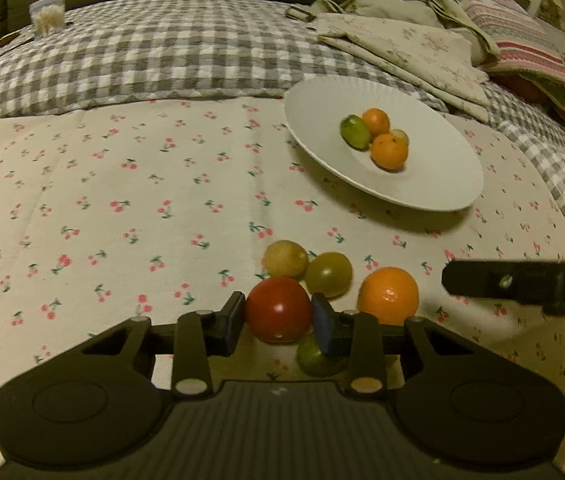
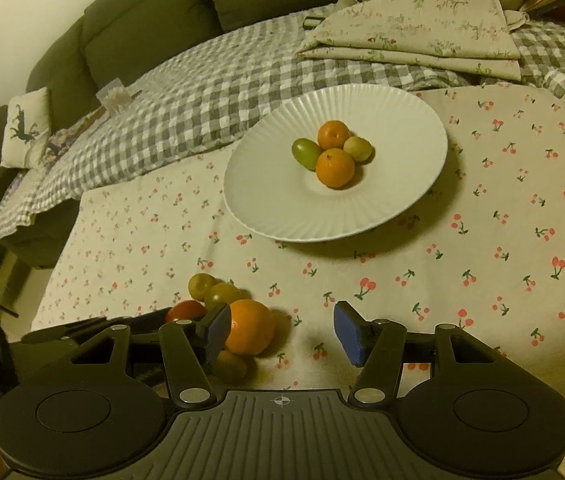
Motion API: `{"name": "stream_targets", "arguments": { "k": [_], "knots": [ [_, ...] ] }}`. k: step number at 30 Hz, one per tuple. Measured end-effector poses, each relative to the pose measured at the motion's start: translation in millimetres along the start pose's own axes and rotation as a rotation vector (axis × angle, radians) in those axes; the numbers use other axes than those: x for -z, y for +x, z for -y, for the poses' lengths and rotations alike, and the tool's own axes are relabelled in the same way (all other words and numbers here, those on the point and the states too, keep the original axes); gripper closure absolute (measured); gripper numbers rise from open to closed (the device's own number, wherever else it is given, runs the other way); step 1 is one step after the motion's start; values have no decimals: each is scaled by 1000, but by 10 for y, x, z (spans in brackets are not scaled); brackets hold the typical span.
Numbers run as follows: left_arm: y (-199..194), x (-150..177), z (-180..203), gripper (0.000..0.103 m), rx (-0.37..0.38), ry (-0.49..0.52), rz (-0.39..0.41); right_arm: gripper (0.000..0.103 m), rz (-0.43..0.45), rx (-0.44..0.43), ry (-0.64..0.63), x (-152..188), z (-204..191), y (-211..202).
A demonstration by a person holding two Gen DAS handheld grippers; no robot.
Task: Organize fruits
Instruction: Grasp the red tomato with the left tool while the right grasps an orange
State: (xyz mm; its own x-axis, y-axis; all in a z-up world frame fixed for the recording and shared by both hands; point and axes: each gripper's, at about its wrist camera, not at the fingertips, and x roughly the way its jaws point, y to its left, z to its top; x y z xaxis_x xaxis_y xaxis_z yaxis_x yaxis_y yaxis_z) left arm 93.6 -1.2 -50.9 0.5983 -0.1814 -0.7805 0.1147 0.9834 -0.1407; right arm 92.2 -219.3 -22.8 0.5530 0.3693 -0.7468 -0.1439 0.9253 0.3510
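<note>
Left wrist view: a smooth, glossy red tomato [image 1: 278,309] is framed between the padded fingers of the left gripper [image 1: 278,322], whose jaws are narrowed right up against its sides; a firm grip cannot be confirmed. A matte green fruit [image 1: 314,356] is half hidden under the right-hand finger. Just beyond the tomato, a yellowish round fruit [image 1: 285,258] and a greenish one [image 1: 329,274] are seen touching, with a dimpled orange [image 1: 388,295] just beside the tomato on the right. The whole cluster lies on a cherry-print cloth [image 1: 122,208], near the white ribbed plate [image 1: 434,184].

On that plate, two small oranges [image 2: 335,167], an oval green fruit [image 2: 305,153] and a pale yellow one [image 2: 357,148] are bunched at the centre.

Right wrist view: the right gripper [image 2: 282,332] is held wide apart with nothing between its blue pads, the left-hand pad just beside the orange.

Beyond the plate, a puckered grey-checked quilt [image 2: 186,104], folded floral linen [image 2: 422,28] and a green sofa [image 2: 130,20] are seen.
</note>
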Motion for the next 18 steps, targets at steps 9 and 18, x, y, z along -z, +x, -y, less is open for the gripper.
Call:
{"name": "stream_targets", "arguments": {
  "k": [9, 18],
  "knots": [
    [-108, -58, -72, 69, -7, -54, 11, 46, -19, -62, 12, 78, -52, 168],
    [-110, -62, -129, 69, -5, -100, -4, 46, -9, -81, 27, 152, -102, 402]
  ]
}}
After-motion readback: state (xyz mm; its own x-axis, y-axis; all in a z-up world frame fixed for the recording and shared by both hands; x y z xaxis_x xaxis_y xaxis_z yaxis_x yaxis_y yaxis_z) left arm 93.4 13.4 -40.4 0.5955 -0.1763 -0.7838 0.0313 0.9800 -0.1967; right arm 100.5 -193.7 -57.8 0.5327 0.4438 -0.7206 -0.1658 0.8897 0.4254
